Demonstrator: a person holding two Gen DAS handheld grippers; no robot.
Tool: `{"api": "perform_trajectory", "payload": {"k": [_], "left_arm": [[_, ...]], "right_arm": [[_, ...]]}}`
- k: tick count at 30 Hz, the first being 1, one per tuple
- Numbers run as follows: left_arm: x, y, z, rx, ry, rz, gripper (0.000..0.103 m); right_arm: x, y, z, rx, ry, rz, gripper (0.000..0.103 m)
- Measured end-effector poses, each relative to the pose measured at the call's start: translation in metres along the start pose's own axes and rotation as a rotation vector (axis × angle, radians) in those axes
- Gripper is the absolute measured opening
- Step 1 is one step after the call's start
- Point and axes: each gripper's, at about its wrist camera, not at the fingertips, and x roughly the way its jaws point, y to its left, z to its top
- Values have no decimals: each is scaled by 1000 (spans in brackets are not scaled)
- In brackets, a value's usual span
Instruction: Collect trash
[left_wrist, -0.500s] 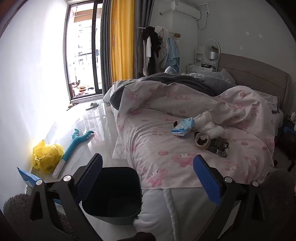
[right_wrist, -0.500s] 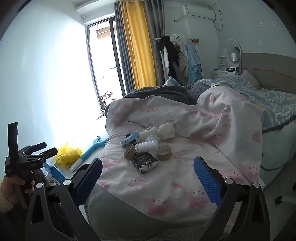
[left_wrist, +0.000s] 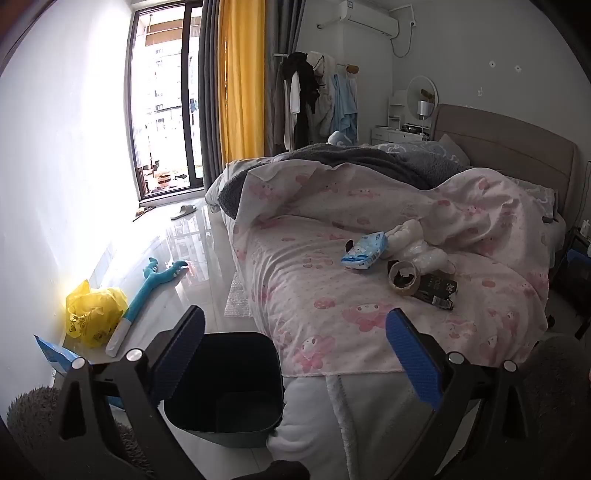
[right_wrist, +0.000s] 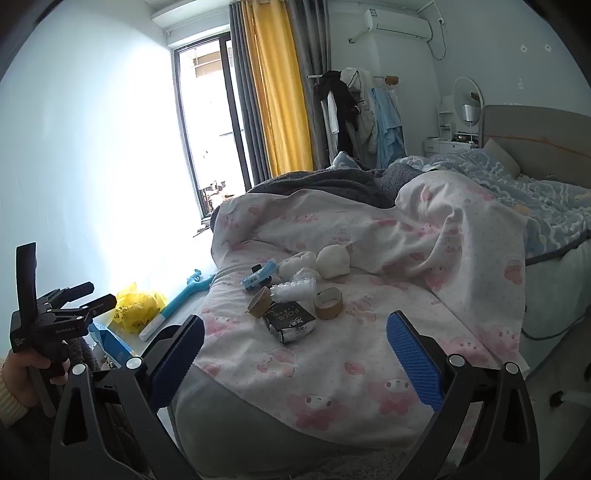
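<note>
Trash lies in a cluster on the pink bed cover (right_wrist: 332, 369): a black packet (right_wrist: 291, 320), two cardboard tape rolls (right_wrist: 328, 303), a clear plastic bottle (right_wrist: 295, 290), a blue wrapper (right_wrist: 258, 274) and white crumpled wads (right_wrist: 332, 261). The left wrist view shows the same cluster, with the blue wrapper (left_wrist: 364, 250), a tape roll (left_wrist: 403, 277) and the black packet (left_wrist: 436, 288). A dark bin (left_wrist: 225, 384) stands on the floor at the bed's foot, below my open, empty left gripper (left_wrist: 295, 354). My right gripper (right_wrist: 295, 358) is open and empty, short of the trash.
On the floor by the wall lie a yellow plastic bag (left_wrist: 92, 314), a blue toy stick (left_wrist: 147, 291) and a blue packet (left_wrist: 55, 354). A grey fluffy rug (left_wrist: 26, 417) is at lower left. The left gripper tool (right_wrist: 55, 317) shows in the right view.
Both views have shifted only slightly. The trash and the bin have not moved and both grippers stay open.
</note>
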Motion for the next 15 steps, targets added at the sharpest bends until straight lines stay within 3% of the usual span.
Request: {"api": "perform_trajectory", "payload": {"k": [15], "left_arm": [[0,0,0,3,0,0,100]], "right_arm": [[1,2,-1,-6,3,-2,100]]}}
